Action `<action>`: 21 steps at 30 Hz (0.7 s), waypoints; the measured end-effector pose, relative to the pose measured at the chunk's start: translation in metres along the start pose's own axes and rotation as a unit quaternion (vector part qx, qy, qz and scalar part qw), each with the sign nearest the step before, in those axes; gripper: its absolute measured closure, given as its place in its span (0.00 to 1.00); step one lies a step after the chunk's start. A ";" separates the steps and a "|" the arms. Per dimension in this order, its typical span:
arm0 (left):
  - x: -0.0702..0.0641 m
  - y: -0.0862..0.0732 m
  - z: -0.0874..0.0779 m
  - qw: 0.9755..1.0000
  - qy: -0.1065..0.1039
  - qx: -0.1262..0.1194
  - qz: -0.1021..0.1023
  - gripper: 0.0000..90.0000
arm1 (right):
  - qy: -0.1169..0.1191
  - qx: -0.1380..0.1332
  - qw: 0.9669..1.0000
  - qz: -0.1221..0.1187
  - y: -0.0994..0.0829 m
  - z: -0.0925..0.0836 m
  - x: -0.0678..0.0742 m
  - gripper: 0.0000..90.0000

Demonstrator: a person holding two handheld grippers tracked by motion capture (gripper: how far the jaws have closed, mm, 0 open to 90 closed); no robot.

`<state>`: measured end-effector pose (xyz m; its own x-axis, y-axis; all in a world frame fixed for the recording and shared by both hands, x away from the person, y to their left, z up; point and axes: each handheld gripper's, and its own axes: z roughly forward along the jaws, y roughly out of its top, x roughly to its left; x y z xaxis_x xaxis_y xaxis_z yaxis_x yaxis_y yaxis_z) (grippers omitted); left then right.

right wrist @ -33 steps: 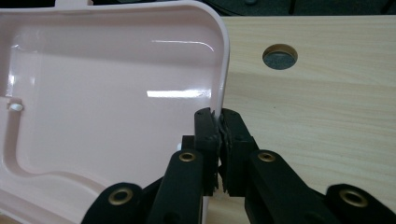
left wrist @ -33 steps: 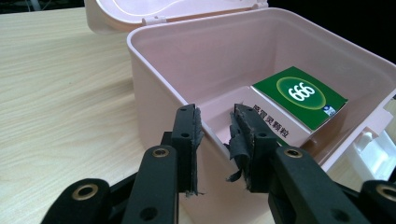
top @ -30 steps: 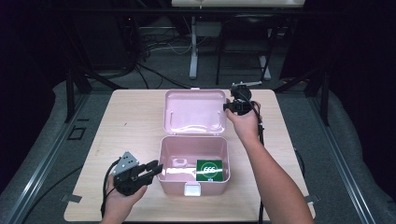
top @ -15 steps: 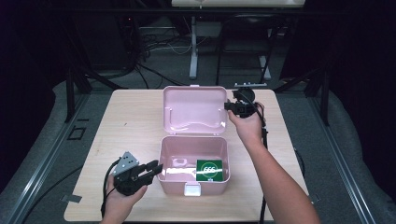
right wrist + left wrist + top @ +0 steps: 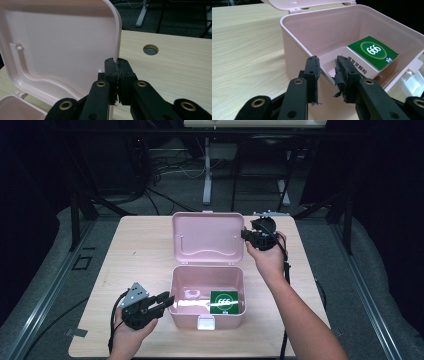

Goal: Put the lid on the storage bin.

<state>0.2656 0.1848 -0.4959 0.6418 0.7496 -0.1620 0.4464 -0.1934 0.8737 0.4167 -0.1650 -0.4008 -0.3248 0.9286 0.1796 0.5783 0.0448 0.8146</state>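
The left claw (image 5: 162, 301) sits at the near-left corner of the pink box (image 5: 207, 312) in the high view, its jaws drawn narrow over the box's left wall. The right claw (image 5: 246, 235) is at the right edge of the raised lid (image 5: 207, 236), behind the box, jaws pressed together on that edge. The box stands open near the front middle of the tabletop (image 5: 140, 255), and a green carton (image 5: 223, 302) lies inside it toward its right side.

In the left gripper view, the left claw (image 5: 328, 68) straddles the box's (image 5: 317, 27) wall: one jaw is outside it, the other inside, with the rim between the worn pads. The green carton (image 5: 373, 52), marked 666 on top, rests on the box floor beyond the jaws, against the far side.

In the right gripper view, the right claw (image 5: 118, 65) is clamped on the lid's (image 5: 62, 37) edge, the pads meeting on the thin rim. The lid stands nearly upright, its inner face with a raised ridge showing. A round hole (image 5: 150, 49) in the tabletop (image 5: 175, 72) lies beyond the lid.
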 end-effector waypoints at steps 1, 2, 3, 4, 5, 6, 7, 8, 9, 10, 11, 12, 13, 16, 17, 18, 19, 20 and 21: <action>0.000 0.000 0.000 1.000 0.000 0.000 0.000 0.79 | 0.001 0.000 1.000 -0.002 0.000 -0.001 0.000 0.97; 0.000 0.000 0.000 1.000 0.000 -0.001 -0.001 0.79 | 0.001 -0.005 1.000 -0.003 -0.001 -0.002 0.001 0.97; 0.000 0.000 0.000 1.000 0.000 0.000 -0.001 0.79 | 0.002 -0.006 1.000 -0.004 -0.001 -0.004 0.001 0.97; 0.000 0.000 0.000 1.000 0.000 0.000 -0.001 0.79 | 0.003 -0.005 1.000 -0.009 -0.002 -0.006 0.001 0.97; 0.000 0.000 0.000 1.000 0.000 0.000 0.000 0.79 | 0.002 -0.010 1.000 -0.011 -0.003 -0.006 0.002 0.97; 0.000 0.000 0.000 1.000 0.000 0.000 0.000 0.79 | 0.002 -0.012 1.000 -0.014 -0.003 -0.008 0.003 0.97; 0.000 0.000 0.000 1.000 0.000 0.000 0.000 0.79 | 0.001 -0.018 1.000 -0.016 -0.004 -0.008 0.004 0.97; 0.000 0.000 0.000 1.000 0.000 0.000 -0.001 0.79 | 0.002 -0.016 1.000 -0.021 -0.005 -0.010 0.004 0.97; 0.000 0.000 0.000 1.000 0.000 0.000 -0.001 0.79 | 0.001 -0.017 1.000 -0.023 -0.005 -0.012 0.005 0.97; 0.000 0.000 0.000 1.000 0.000 0.000 -0.001 0.79 | 0.000 -0.022 0.999 -0.027 -0.006 -0.013 0.006 0.97; 0.000 0.000 0.000 1.000 0.000 0.001 -0.001 0.79 | -0.001 -0.028 0.999 -0.028 -0.007 -0.013 0.006 0.97; 0.000 0.000 0.000 1.000 0.001 0.002 0.000 0.79 | 0.000 -0.022 0.999 -0.031 -0.008 -0.016 0.007 0.97; 0.000 0.000 0.000 1.000 0.002 0.002 0.000 0.79 | -0.001 -0.028 0.999 -0.034 -0.009 -0.016 0.008 0.97; 0.000 0.000 0.000 1.000 0.002 0.002 0.000 0.79 | -0.003 -0.034 0.998 -0.044 -0.011 -0.021 0.010 0.97; 0.000 0.000 0.000 1.000 0.002 0.001 0.000 0.79 | -0.003 -0.038 0.998 -0.044 -0.013 -0.022 0.011 0.97; 0.000 0.000 0.000 1.000 0.001 0.000 -0.001 0.79 | -0.002 -0.045 0.998 -0.044 -0.014 -0.022 0.010 0.97; 0.000 0.000 0.000 1.000 0.002 0.001 0.000 0.79 | 0.001 -0.047 0.998 -0.044 -0.016 -0.024 0.010 0.97; 0.000 0.000 0.000 1.000 0.002 0.001 0.000 0.79 | 0.003 -0.049 0.998 -0.040 -0.017 -0.025 0.010 0.97; 0.000 0.000 0.000 1.000 0.003 0.001 0.000 0.79 | 0.006 -0.050 0.998 -0.040 -0.018 -0.026 0.009 0.97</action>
<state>0.2653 0.1846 -0.4957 0.6383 0.7529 -0.1602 0.4481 -0.1943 0.8726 0.3835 -0.1667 -0.3991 -0.3765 0.9187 0.1192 0.4728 0.0799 0.8775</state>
